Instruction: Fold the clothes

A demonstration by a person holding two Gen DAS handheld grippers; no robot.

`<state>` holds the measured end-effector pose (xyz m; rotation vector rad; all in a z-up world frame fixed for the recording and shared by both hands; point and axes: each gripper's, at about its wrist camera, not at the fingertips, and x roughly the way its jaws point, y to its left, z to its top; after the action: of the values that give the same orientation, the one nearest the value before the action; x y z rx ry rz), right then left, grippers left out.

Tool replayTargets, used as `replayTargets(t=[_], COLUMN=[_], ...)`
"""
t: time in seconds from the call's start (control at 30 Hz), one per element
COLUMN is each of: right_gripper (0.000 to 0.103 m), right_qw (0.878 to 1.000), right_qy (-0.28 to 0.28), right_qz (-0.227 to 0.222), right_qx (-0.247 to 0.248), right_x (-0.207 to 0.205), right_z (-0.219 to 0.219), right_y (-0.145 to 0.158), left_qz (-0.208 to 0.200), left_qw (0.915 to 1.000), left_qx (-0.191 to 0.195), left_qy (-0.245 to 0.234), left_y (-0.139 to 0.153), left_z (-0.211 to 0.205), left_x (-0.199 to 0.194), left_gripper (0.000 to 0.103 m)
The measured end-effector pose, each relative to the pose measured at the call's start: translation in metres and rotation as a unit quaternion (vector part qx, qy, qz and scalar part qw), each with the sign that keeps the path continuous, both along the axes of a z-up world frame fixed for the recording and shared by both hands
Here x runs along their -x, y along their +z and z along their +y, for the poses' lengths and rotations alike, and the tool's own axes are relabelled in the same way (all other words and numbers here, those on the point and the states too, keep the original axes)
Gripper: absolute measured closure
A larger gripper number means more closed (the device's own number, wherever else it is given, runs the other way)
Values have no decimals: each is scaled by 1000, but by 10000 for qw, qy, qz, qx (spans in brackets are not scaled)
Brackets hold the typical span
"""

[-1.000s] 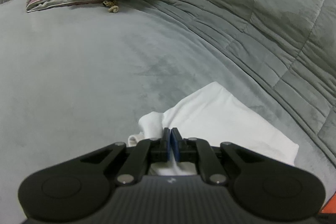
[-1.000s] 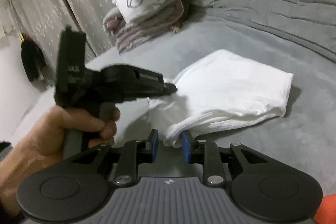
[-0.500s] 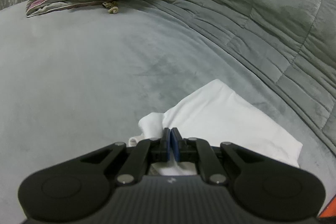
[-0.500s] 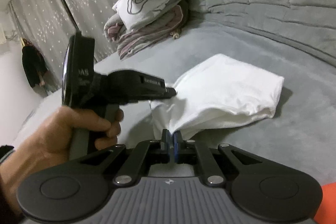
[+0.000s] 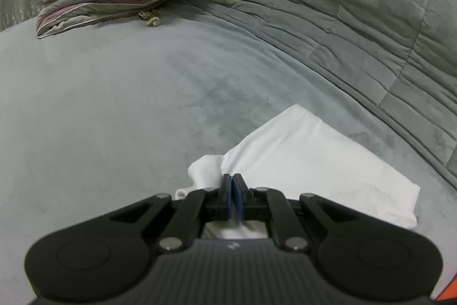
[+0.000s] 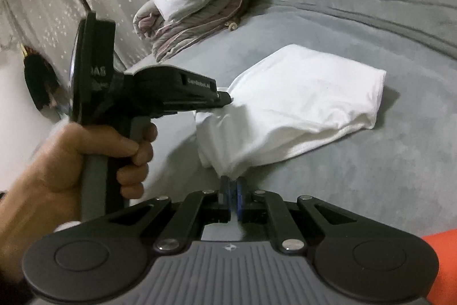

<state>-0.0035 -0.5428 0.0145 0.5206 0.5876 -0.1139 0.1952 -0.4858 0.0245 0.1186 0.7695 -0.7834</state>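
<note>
Right tongs (image 6: 232, 181) just closed onto near corner of white garment (image 6: 300, 102), now lifted; left tongs (image 5: 233, 179) clamped at 9 o'clock edge. Risk: thin bite slipping, fold collapsing onto bed (image 6: 371, 176).

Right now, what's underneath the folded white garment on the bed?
The white garment lies on the grey bedspread; nothing else shows around its edges. Its near corners are lifted, pinched by the left tongs and right tongs. Whatever lies beneath the middle is covered.

Black hand-held gripper (image 6: 232, 185) with blue pads (image 6: 239, 200), silver screws.
</note>
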Motion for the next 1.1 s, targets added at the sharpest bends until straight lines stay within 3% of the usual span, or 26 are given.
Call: replayTargets(t=[0.03, 0.07, 0.3, 0.37, 0.4, 0.5, 1.1], right_gripper=[80, 74, 73, 78, 90, 97, 96], right_qw=[10000, 9998, 9950, 9950, 9951, 9954, 9972], right_qy=[-33, -65, -450, -498, -514, -514, -450], right_qz=[-52, -104, -261, -174, -132, -137, -192], right_qx=[-76, -153, -850, -845, -840, -791, -567], right_x=[2, 4, 1, -6, -9, -9, 7], right_z=[-4, -7, -38, -39, -40, -37, -27], right_y=[1, 2, 3, -1, -3, -4, -3], left_qz=[-12, -31, -127, -148, -166, -228, -475], left_qw=[10000, 10000, 9999, 9998, 9998, 9996, 9982], left_qx=[-4, -14, -95, -112, -125, -165, -360], left_qy=[-3, -10, -34, -34, -37, -44, 28], left_y=[0, 0, 1, 1, 0, 0, 1], left_z=[0, 0, 0, -1, -2, -2, -8], left_x=[0, 1, 2, 2, 3, 6, 14], left_gripper=[97, 97, 97, 97, 97, 97, 97])
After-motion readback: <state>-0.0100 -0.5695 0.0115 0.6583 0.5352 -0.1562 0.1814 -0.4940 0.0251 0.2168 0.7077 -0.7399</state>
